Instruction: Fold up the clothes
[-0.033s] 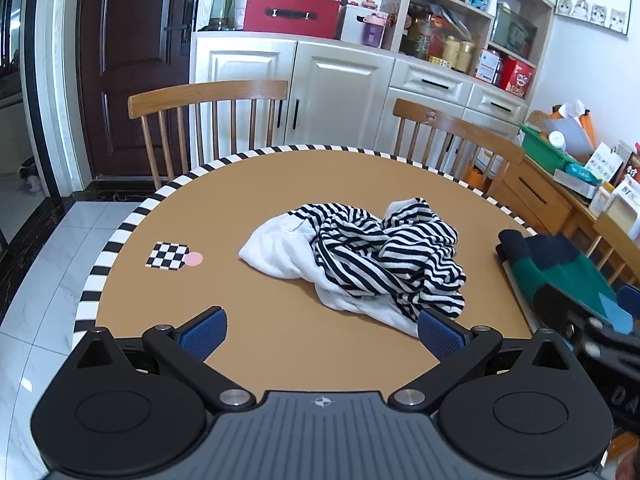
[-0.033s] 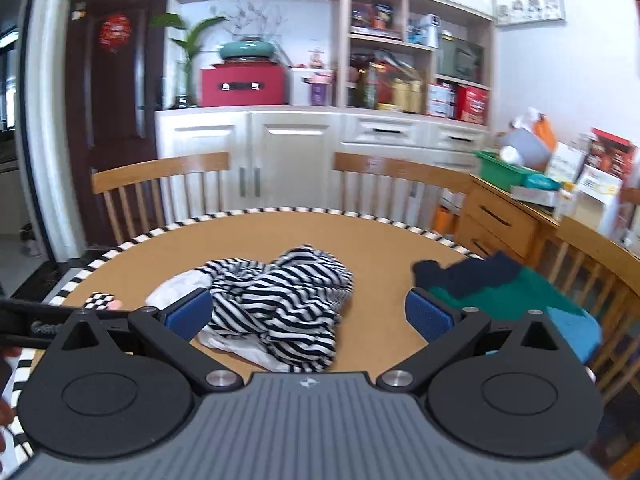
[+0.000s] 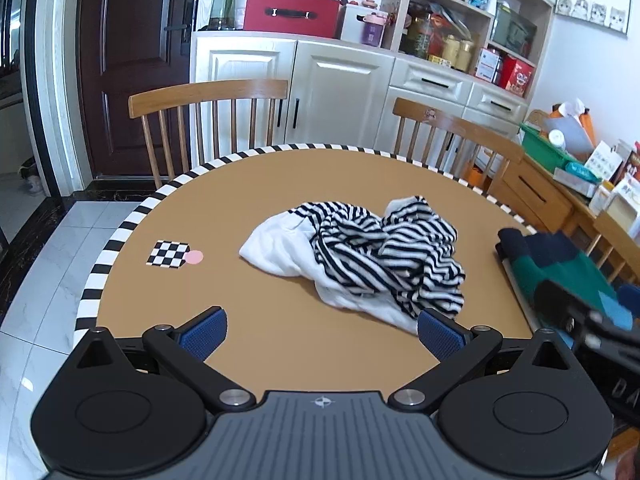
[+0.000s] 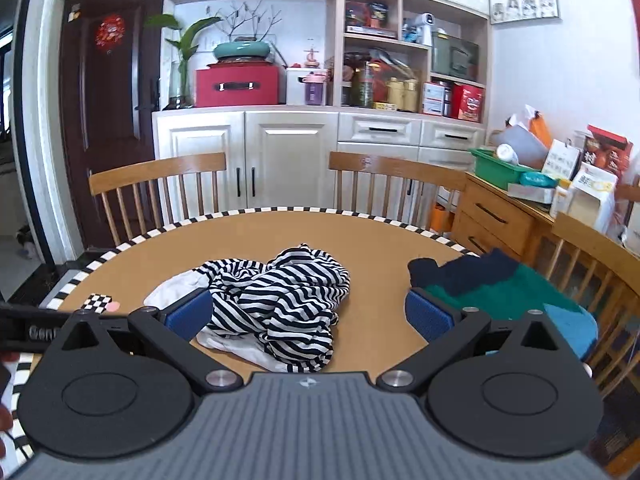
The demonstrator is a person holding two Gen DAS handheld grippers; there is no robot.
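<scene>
Nothing has moved since the earlier frame: both views match it, so you are holding steady at the near edge of the surface point(image 3: 280, 184).

Your left hand-held gripper point(image 3: 322, 330) has its jaws spread wide and holds nothing; its right pad sits just at the near hem of the striped garment point(image 3: 372, 256), though whether it touches the cloth cannot be told. Your right hand-held gripper point(image 4: 309, 314) is likewise spread wide and empty, hanging above the near side of the same heap.

That black-and-white striped garment lies crumpled near the middle of the round surface, its white part spilling toward the left edge. A folded green and navy garment point(image 4: 500, 288) sits at the right edge, well apart from the heap. A checkerboard marker point(image 3: 168, 254) with a pink dot lies near the left edge.

By the look of it, you are at the start of this piece: the striped garment is not yet spread, let alone folded, while the green one seems already done and set aside. The next move likely calls for finding two distinct edges or corners in the heap, one per gripper, and pinching a single layer each, then drawing them apart to flatten the cloth. The tangle hides the seams, so choose the exposed white hem first.
</scene>
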